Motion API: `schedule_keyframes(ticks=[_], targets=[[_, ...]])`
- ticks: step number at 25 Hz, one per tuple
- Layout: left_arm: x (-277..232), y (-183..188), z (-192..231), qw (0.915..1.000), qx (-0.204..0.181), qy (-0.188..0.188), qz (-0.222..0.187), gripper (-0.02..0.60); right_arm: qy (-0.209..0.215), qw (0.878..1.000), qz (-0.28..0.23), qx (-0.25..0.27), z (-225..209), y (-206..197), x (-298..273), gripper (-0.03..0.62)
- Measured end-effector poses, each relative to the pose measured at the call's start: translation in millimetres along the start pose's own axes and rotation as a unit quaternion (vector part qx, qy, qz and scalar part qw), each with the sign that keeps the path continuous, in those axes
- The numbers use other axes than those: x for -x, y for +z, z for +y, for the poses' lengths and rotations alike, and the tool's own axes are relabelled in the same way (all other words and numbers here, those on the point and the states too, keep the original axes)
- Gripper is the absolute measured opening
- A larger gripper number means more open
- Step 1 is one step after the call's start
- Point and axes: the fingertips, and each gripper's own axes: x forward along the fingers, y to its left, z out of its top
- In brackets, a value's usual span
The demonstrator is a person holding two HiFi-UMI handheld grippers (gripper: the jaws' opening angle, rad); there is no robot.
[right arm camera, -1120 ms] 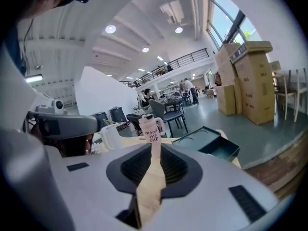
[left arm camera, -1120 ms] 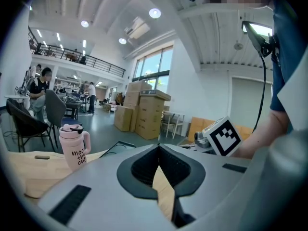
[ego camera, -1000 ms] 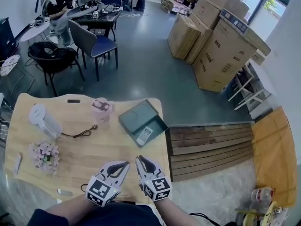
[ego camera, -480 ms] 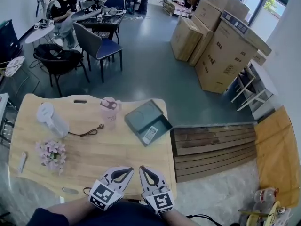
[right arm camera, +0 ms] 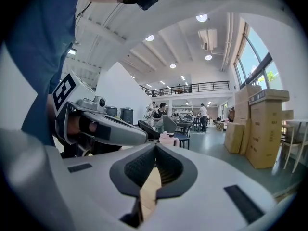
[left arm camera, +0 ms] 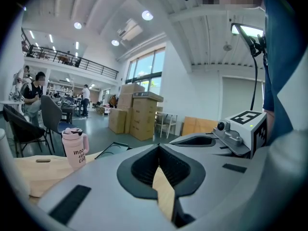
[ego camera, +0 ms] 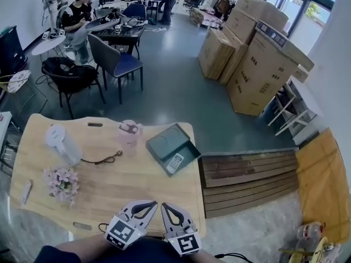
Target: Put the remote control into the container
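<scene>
The white remote control (ego camera: 175,163) lies inside the dark grey container (ego camera: 164,142), an open tray at the table's far right. My left gripper (ego camera: 154,204) and right gripper (ego camera: 163,206) hang side by side over the near edge of the wooden table (ego camera: 109,185), well short of the container. Both are shut with nothing between the jaws. In the left gripper view the left gripper (left arm camera: 158,146) has its tips meeting, with the container (left arm camera: 113,149) ahead. In the right gripper view the right gripper (right arm camera: 155,146) is also closed, tips touching.
On the table stand a pink cup (ego camera: 129,135), a white jug (ego camera: 59,141), pink flowers (ego camera: 61,182) and a dark cord (ego camera: 101,160). A wooden pallet (ego camera: 247,174) lies on the floor to the right. Chairs (ego camera: 118,64) and cardboard boxes (ego camera: 258,53) stand beyond.
Both grippers have drawn back toward me, to the table's near edge. The remote stays in the container. The head view has shifted slightly.
</scene>
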Motion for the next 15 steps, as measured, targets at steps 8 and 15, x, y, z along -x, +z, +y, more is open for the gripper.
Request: schedule_keyframes(ticks=[8, 15], targets=[[4, -3, -7, 1.0000, 0.000, -0.003, 0.002, 0.012, 0.006, 1.000, 0.007, -0.022, 7, -6, 2, 0.017], [8, -4, -11, 1.0000, 0.001, -0.003, 0.001, 0.012, 0.011, 1.000, 0.010, -0.016, 12, -6, 7, 0.017]])
